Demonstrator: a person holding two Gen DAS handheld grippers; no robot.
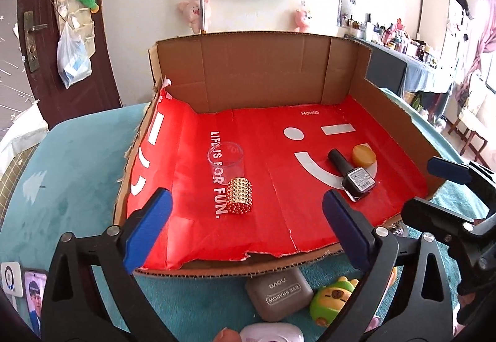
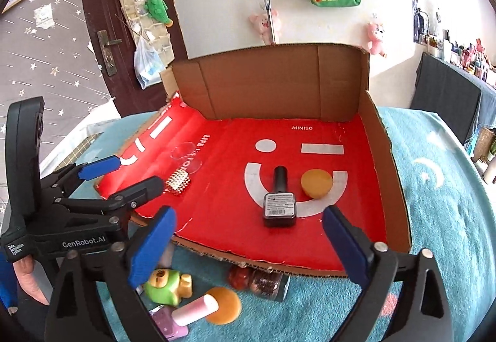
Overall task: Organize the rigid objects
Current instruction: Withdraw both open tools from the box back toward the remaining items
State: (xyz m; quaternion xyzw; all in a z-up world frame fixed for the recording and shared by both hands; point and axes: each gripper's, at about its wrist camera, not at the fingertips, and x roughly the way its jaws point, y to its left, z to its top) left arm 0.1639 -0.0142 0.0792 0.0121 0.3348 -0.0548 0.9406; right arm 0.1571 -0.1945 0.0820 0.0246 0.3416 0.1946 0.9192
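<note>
A teal-covered table (image 2: 434, 218) carries a cardboard tray (image 1: 393, 112) lined in red. At centre frame a nail polish bottle (image 2: 279, 202), a round amber piece (image 2: 316, 183), a clear cup (image 1: 225, 160) and a studded gold cylinder (image 1: 239, 195) are already placed inside. The left gripper (image 1: 246, 225) and right gripper (image 2: 248, 244) are held wide apart and empty. At the lower edge an eyeshadow case (image 1: 279, 292), a green toy (image 2: 166, 286) and a glitter jar (image 2: 266, 283) are left outside, so the task is judged partly done.

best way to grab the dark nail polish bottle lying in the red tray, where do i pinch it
Grip the nail polish bottle across the flat sides of its square body, coming down from above and the near edge. It lies on its side with the slim black cap pointing away, and the yellow disc sits close on its right, so keep the jaws near the labelled base.
</note>
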